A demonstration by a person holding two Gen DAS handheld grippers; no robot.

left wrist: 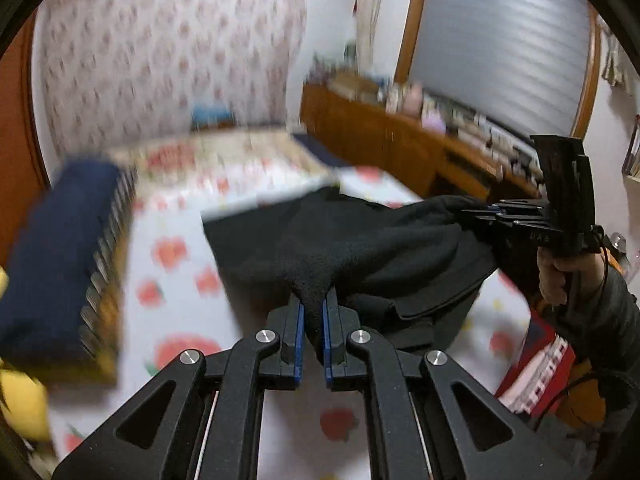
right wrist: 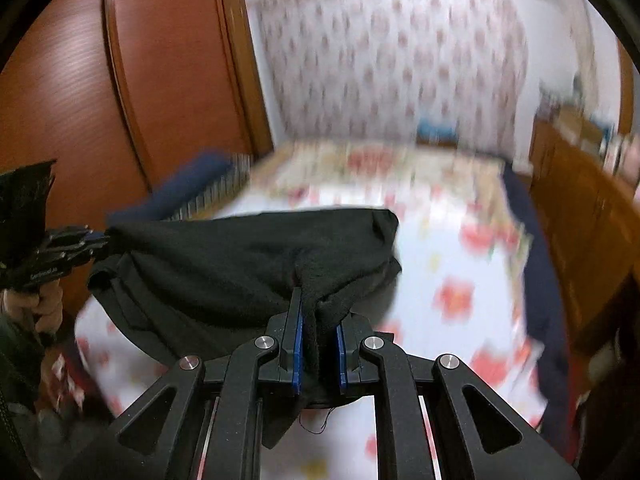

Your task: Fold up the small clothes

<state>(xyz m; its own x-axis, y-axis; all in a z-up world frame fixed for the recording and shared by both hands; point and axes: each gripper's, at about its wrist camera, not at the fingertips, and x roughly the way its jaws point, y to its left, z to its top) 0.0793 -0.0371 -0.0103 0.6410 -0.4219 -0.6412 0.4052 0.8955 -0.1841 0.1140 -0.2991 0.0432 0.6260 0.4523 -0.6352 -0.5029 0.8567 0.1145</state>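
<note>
Left wrist view: black garment [left wrist: 360, 240] pinched between blue-padded fingers [left wrist: 299, 320].

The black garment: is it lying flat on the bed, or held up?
Held up. The left gripper and right gripper each pinch the black garment; it sags between them above the strawberry-print sheet.

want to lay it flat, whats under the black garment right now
Under the black garment, pinched by the left claw and right claw, lies the strawberry-print bedsheet. Whatever sits directly beneath its hanging middle is covered.
</note>
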